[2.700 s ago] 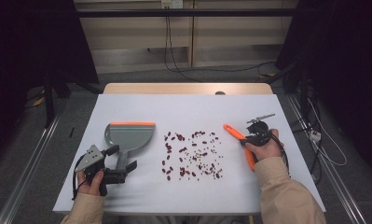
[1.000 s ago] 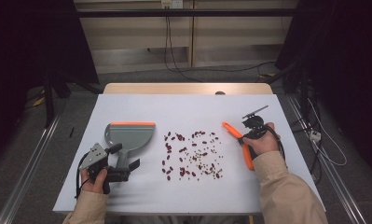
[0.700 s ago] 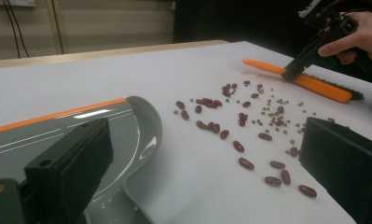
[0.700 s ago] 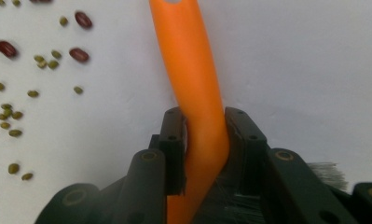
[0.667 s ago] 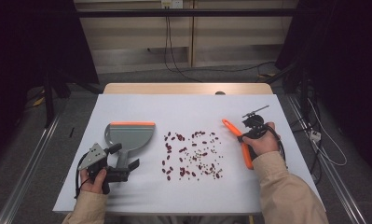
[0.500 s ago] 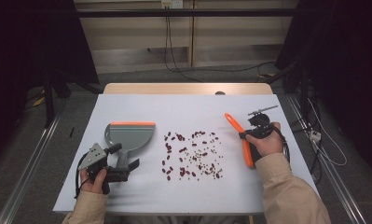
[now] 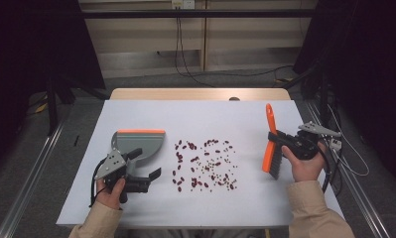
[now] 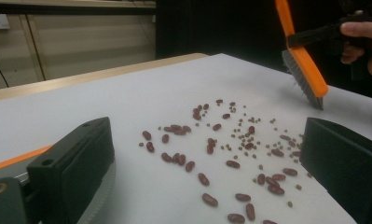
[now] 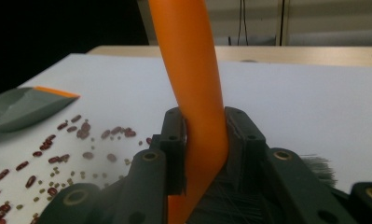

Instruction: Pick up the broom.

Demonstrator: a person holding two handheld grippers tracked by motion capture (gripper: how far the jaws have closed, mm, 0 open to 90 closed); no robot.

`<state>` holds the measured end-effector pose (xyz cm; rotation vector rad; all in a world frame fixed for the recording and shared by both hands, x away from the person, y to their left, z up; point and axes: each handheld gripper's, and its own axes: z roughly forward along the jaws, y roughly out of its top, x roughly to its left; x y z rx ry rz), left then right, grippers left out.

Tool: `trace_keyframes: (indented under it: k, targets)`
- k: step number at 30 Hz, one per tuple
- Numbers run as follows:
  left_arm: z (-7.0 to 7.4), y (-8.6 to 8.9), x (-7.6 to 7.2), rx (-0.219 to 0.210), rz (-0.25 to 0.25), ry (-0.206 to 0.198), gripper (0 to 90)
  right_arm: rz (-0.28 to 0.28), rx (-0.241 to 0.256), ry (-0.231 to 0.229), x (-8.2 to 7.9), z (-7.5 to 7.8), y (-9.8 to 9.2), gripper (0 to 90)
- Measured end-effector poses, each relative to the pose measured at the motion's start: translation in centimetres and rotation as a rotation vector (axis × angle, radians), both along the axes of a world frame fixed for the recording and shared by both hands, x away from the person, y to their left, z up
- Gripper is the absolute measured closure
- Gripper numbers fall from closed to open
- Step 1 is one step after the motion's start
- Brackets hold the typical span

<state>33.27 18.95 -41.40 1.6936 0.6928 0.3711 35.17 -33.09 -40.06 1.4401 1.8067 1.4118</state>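
Your left gripper [image 7: 153, 175] sits nearest, fingers spread wide and holding nothing, seemingly just off the dustpan [image 7: 136, 144]; grip its handle first. Farther off, your right gripper [image 7: 279, 139] has its fingers clamped on the brush [image 7: 271, 151]; lower its bristles beyond the beans [image 7: 204, 163] and sweep toward the pan.

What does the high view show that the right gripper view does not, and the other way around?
The high view alone shows the left hand-held gripper, open beside the grey dustpan's handle, plus both forearms and the whole table. The right gripper view alone shows, close up, its two jaws pressed against the orange brush handle, with bristles beneath. Both views show the brush held in the right hand-held gripper, the scattered beans and the dustpan with its orange lip.
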Motion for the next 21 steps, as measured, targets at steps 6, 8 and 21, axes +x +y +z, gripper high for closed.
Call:
trace_keyframes:
  k: [6, 8, 21]
  targets:
    - [0.0, -0.1, 0.3, -0.007, 0.011, 0.006, 2.8, -0.007, 0.029, -0.077, -1.0, -0.2, -0.3, 70.8]
    - [0.1, -0.1, 0.3, -0.005, 0.014, 0.006, 2.8, -0.003, 0.048, -0.097, -1.2, -0.1, -0.4, 70.9]
    - [1.3, -3.1, 0.6, -0.002, -0.083, -0.001, 3.0, 0.058, 0.075, -0.16, -0.8, 2.2, 1.6, 70.9]
